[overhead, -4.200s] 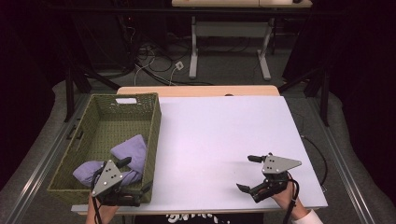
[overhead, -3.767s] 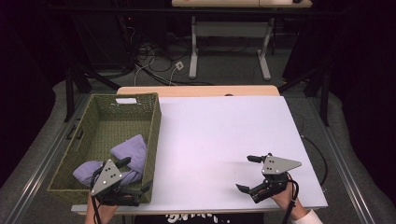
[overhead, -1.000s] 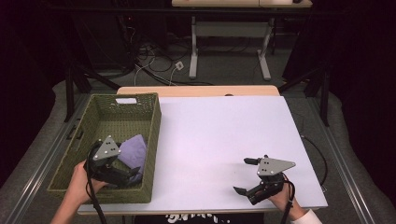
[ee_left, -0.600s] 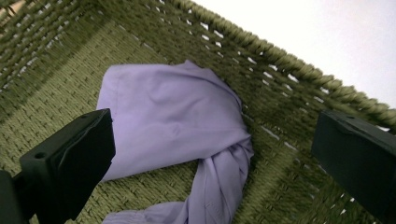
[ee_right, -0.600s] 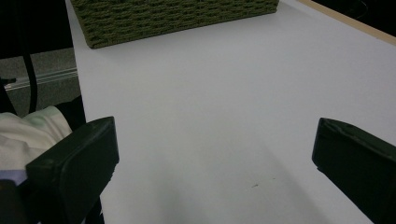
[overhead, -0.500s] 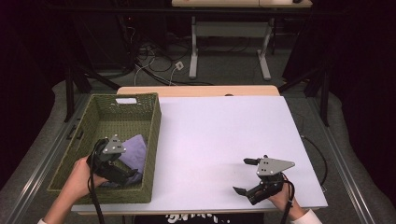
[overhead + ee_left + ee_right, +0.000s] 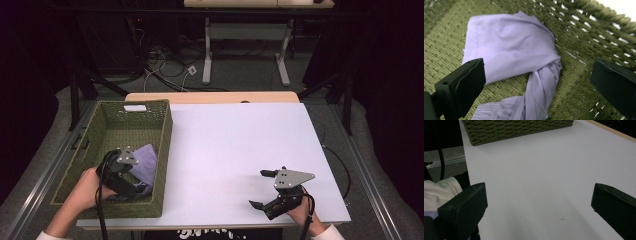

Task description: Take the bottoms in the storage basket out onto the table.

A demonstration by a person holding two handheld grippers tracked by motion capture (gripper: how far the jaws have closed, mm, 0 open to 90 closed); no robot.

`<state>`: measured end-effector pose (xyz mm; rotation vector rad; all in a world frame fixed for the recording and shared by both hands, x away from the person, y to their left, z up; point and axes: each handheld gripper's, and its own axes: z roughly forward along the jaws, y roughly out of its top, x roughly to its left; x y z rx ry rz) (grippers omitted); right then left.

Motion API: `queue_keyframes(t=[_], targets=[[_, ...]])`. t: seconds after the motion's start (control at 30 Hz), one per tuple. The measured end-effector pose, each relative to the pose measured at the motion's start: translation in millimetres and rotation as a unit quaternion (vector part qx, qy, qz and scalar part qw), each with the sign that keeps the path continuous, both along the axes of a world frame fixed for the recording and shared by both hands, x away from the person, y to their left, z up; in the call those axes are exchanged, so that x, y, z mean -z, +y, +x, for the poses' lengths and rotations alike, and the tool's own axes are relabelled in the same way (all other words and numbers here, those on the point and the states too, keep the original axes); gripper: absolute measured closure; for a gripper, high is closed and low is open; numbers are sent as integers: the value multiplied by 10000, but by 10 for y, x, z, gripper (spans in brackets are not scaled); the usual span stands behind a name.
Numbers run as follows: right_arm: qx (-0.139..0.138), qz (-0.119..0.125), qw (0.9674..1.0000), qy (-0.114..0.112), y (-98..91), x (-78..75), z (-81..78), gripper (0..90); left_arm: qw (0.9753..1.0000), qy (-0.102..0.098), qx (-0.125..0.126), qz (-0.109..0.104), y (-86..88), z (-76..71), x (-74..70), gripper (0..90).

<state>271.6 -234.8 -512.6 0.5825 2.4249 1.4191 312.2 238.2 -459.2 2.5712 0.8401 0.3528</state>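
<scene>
The left gripper (image 7: 536,82) hangs inside the basket (image 7: 107,131) with its jaws spread wide, and the lilac cloth (image 7: 514,50) lies on the woven floor just ahead of it and between the jaws. The likeliest slip is a shallow bite: if the jaws shut on the flat upper fold, the smooth fabric could slide out. A jaw pushed too low could also catch the weave and drag the basket. The basket wall stands close beside the far jaw, so a sideways move may knock it. The cloth is soft and bunched, with a twisted tail running toward the gripper and a gathered hem nearest it. The right gripper (image 7: 266,188) rests wide and empty on the worktop (image 7: 240,140), well apart from the basket.
</scene>
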Motion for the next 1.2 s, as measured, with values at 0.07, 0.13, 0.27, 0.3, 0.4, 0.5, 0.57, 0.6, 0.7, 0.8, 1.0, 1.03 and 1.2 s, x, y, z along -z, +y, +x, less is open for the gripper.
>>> queue_keyframes(t=[0.07, 0.13, 0.27, 0.3, 0.4, 0.5, 0.57, 0.6, 0.7, 0.8, 1.0, 1.03, 1.2], targets=[[-8, -8, 10000, 10, -1, 2, 3, 2, 9999, 102, 6, 86, -5, 22, 32, 0], [1, -8, 10000, 10, 0, 6, 6, 2, 9997, 202, -9, 101, -7, 46, 48, 0], [9, -21, 10000, 26, -1, 11, 10, 2, 9993, 326, -10, 192, -10, 87, 65, 0], [13, -19, 10000, 27, -2, 12, 10, 2, 9992, 345, -5, 216, -10, 95, 72, 0], [13, -21, 10000, 33, -2, 15, 13, 2, 9984, 461, -13, 314, -16, 121, 100, 0], [4, -42, 10000, 41, -1, 16, 13, 2, 9975, 563, -3, 416, -26, 140, 126, 0], [6, -44, 10000, 38, 0, 16, 14, 2, 9969, 624, -4, 477, -33, 153, 144, 0], [6, -46, 10000, 40, 0, 16, 15, 2, 9964, 646, 12, 544, -35, 164, 153, 0], [4, -54, 10000, 49, 0, 17, 15, 2, 9951, 771, 19, 624, -41, 190, 184, 0], [10, -40, 10000, 51, -2, 22, 20, 2, 9944, 848, 27, 635, -43, 211, 207, 0], [9, -49, 10000, 53, -4, 24, 24, 2, 9920, 974, 79, 803, -67, 245, 243, 0], [8, -56, 10000, 52, -1, 25, 22, 2, 9913, 993, 101, 856, -73, 248, 249, 0], [7, -54, 10000, 66, 2, 27, 22, 2, 9885, 1105, 116, 1029, -92, 272, 301, 3]])
